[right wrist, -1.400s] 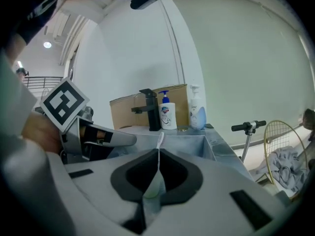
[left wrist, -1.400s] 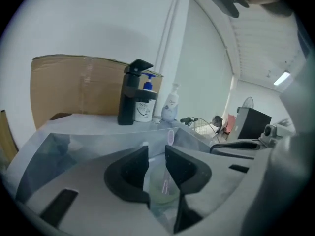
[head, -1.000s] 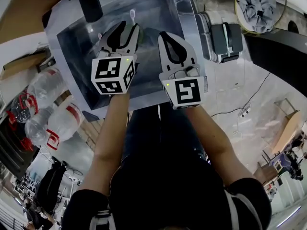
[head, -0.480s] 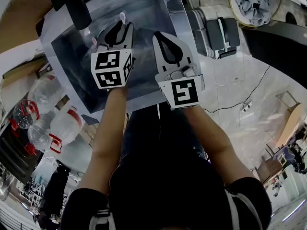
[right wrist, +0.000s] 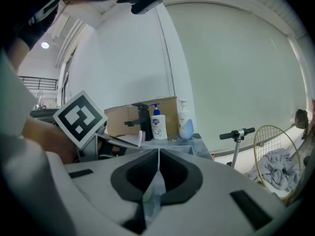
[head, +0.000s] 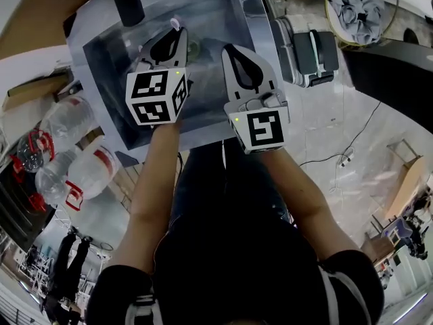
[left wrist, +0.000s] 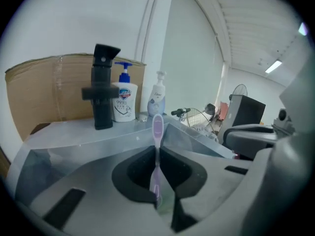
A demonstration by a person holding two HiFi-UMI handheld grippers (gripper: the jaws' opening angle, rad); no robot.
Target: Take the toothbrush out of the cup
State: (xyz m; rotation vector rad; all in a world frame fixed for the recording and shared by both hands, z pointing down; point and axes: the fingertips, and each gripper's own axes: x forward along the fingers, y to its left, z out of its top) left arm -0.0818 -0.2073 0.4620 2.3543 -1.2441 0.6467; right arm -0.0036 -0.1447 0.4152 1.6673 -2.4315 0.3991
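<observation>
Left gripper view: toothbrush (left wrist: 157, 132) vertical, head-up

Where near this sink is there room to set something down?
Bare: the grey ledge left of the black faucet, before the brown cardboard sheet. Crowded: right of the faucet, a white soap bottle and a pale pump bottle; over the steel basin, the left gripper has just closed on the lilac toothbrush, the right gripper pinches the pale cup.

The left gripper (head: 174, 38) and right gripper (head: 234, 50) are pale grey moulded shells with black teardrop jaw liners. Behind each sits a white cube (head: 154, 98) bearing black square markers and a tiny green light. The person wears a black short-sleeved top (head: 230, 263), seemingly white-striped at the right sleeve (head: 336, 284).
</observation>
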